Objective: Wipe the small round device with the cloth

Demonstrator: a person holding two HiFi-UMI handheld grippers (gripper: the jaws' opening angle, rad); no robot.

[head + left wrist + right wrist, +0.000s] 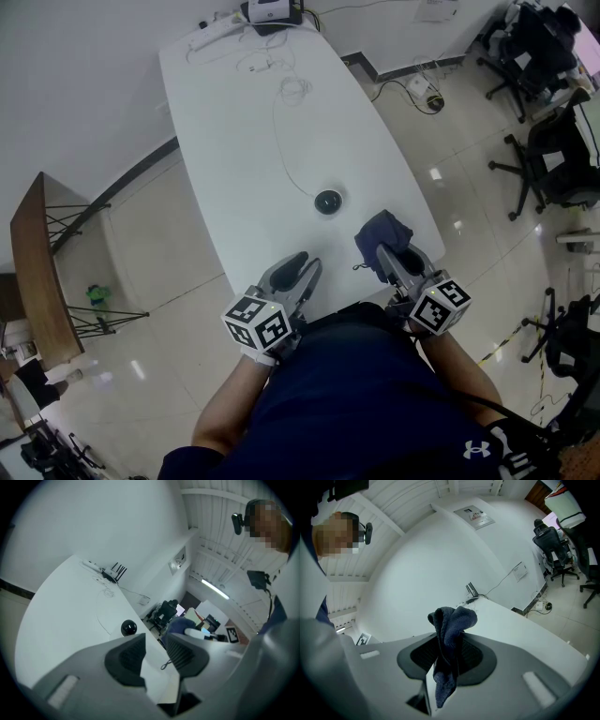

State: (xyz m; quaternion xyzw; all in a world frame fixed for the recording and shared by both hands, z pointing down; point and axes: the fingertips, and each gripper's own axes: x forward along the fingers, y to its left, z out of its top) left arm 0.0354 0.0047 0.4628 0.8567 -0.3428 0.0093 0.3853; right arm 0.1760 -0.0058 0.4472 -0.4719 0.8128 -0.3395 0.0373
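While both grippers sit at the bottom edge of the desk (234, 141), the small round device (328, 201) lies on the desktop just above them, center frame in the head view, clear of both. It's a glossy black dome, so no long axis. A thin white cable (278, 141) runs from its upper-left side in a loose curve toward the top end of the desk. Nothing lies between device and grippers.

The right gripper (386, 253) is clamped on the cloth (382, 239), lower right of the device and apart from it. In the right gripper view the cloth (452, 620) is dark blue, soft, nubby terry. It's pinched in a bunch, long axis running top to bottom of the frame, with a rounded wad above the jaw tips and a tail hanging below between the ribbed black pads.

The left gripper (307, 261) is lower left of the device, jaws slightly apart and holding nothing. In its own view the white desk shows through the gap of the left gripper (154, 641), with the device (129, 628) upper left of the tips and the cloth (178, 626) upper right.

The desk is a smooth white long oval. More tangled white cables and a black-and-white box (272, 11) are at its top end. Glossy tile floor (450, 187), black office chairs (553, 159) at right, wooden table (42, 272) at left.
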